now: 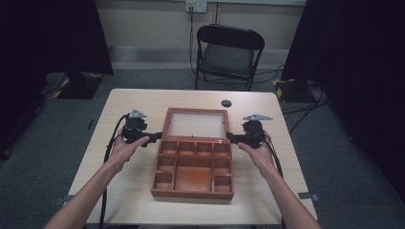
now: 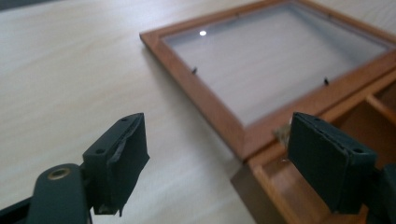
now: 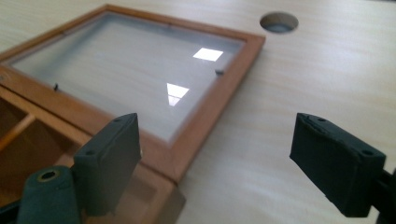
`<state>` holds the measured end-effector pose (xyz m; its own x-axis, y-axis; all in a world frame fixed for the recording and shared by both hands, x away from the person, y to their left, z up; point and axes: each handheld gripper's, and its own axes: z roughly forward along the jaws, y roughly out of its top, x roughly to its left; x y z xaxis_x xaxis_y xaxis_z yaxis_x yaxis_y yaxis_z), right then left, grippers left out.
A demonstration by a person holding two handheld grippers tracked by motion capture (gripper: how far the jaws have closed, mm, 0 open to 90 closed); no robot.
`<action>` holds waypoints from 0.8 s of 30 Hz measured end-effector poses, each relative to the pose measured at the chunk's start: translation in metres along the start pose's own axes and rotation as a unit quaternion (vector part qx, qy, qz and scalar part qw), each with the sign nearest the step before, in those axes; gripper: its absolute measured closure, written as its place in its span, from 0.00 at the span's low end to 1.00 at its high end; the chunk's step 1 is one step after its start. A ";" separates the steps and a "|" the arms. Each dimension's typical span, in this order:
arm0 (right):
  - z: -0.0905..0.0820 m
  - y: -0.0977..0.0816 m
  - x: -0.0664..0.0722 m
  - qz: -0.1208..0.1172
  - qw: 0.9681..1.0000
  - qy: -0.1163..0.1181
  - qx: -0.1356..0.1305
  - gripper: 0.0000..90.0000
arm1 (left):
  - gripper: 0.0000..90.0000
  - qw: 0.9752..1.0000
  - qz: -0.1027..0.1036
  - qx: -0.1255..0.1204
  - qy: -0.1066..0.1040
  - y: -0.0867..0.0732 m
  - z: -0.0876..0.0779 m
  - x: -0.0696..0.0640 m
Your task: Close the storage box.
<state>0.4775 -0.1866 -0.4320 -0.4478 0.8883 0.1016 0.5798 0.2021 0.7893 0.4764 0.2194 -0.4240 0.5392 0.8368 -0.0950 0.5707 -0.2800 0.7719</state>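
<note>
1. High view, far left: the left gripper [image 1: 154,139] sits in the person's left hand [image 1: 125,148], level with the hinge line of the wooden box [image 1: 193,172] and just beside the box's left edge.
2. Its jaws stand apart with nothing between them; in the left gripper view one pad [image 2: 122,161] hangs over bare table [image 2: 60,79] and the other [image 2: 329,161] over the box's corner compartment, neither pressing on wood.
3. The box lies open in the middle of the table, its tray divided into small compartments around one larger one.
4. Its glass-panelled lid [image 1: 195,123] is folded back flat on the tabletop beyond the tray.
5. The right gripper [image 1: 230,138], in the right hand [image 1: 255,150], is just beside the box's right edge at the hinge line.
6. Its jaws are released too: in the right gripper view they straddle the lid's corner [image 3: 184,154] without touching it.
7. A round hole [image 3: 279,22] in the table lies beyond the lid.
</note>
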 end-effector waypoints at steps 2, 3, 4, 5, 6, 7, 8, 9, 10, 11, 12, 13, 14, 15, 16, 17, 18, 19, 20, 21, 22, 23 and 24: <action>0.002 0.003 0.000 0.000 1.000 0.002 -0.003 0.17 | 0.22 1.000 0.000 -0.004 -0.004 0.006 0.002 0.000; 0.005 0.008 0.002 0.004 1.000 0.008 -0.004 0.16 | 0.22 1.000 0.004 -0.006 -0.002 0.011 0.004 0.001; 0.009 0.013 0.003 0.003 1.000 0.014 -0.006 0.16 | 0.22 1.000 0.001 -0.010 -0.002 0.015 0.007 0.001; 0.014 0.018 0.004 0.005 1.000 0.017 -0.006 0.16 | 0.22 1.000 -0.004 -0.016 -0.007 0.020 0.011 0.003; 0.014 0.018 0.004 0.005 1.000 0.017 -0.006 0.16 | 0.21 1.000 -0.004 -0.016 -0.007 0.020 0.011 0.003; 0.017 0.020 0.005 0.006 1.000 0.019 -0.007 0.16 | 0.21 1.000 -0.008 -0.014 -0.008 0.022 0.015 0.005; 0.026 0.023 0.005 0.011 1.000 0.019 0.000 0.16 | 0.21 1.000 -0.011 -0.010 -0.009 0.022 0.023 0.007; 0.029 0.022 0.005 0.011 1.000 0.019 0.001 0.16 | 0.21 1.000 -0.020 -0.005 -0.007 0.021 0.027 0.008; 0.033 0.021 0.004 0.010 1.000 0.020 0.007 0.16 | 0.21 1.000 -0.020 -0.005 -0.007 0.021 0.027 0.008; 0.033 0.021 0.004 0.010 1.000 0.020 0.007 0.16 | 0.21 1.000 -0.026 -0.004 -0.012 0.019 0.030 0.009; 0.042 0.017 0.001 0.015 0.999 0.019 0.027 0.16 | 0.20 1.000 -0.028 0.001 -0.013 0.016 0.036 0.009; 0.042 0.017 0.001 0.015 0.999 0.019 0.027 0.16 | 0.20 1.000 -0.028 0.001 -0.013 0.016 0.036 0.009; 0.048 0.014 -0.002 0.032 0.998 0.017 0.041 0.17 | 0.20 0.999 -0.033 0.009 -0.014 0.013 0.042 0.010; 0.048 0.014 -0.002 0.032 0.998 0.017 0.041 0.17 | 0.20 0.999 -0.033 0.009 -0.014 0.013 0.042 0.010; 0.051 0.012 -0.004 0.043 0.998 0.007 0.048 0.18 | 0.20 0.999 -0.035 0.012 -0.012 0.012 0.046 0.010; 0.052 0.011 -0.004 0.047 0.998 0.011 0.047 0.18 | 0.20 0.999 -0.040 0.011 -0.012 0.011 0.048 0.010; 0.052 0.011 -0.004 0.047 0.998 0.011 0.047 0.18 | 0.20 0.999 -0.043 0.014 -0.017 0.011 0.050 0.011; 0.055 0.010 -0.005 0.058 0.997 0.016 0.053 0.17 | 0.20 0.999 -0.043 0.024 -0.021 0.009 0.053 0.011; 0.056 0.009 -0.005 0.055 0.997 0.017 0.055 0.16 | 0.20 0.998 -0.047 0.025 -0.024 0.007 0.055 0.011; 0.057 0.009 -0.006 0.055 0.997 0.019 0.059 0.16 | 0.20 0.998 -0.050 0.028 -0.025 0.006 0.057 0.011; 0.057 0.009 -0.006 0.055 0.997 0.019 0.059 0.16 | 0.20 0.998 -0.050 0.028 -0.025 0.006 0.057 0.011; 0.058 0.008 -0.006 0.055 0.996 0.018 0.065 0.16 | 0.20 0.998 -0.052 0.032 -0.023 0.004 0.058 0.013; 0.059 0.006 -0.007 0.067 0.994 0.017 0.078 0.16 | 0.20 0.997 -0.061 0.034 -0.027 0.002 0.060 0.013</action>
<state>0.5243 -0.1674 -0.4640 -0.3804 0.8975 0.2230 0.7339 0.1462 0.6633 0.5220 0.2016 -0.4614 0.4941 0.8408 -0.2212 0.6738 -0.2096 0.7086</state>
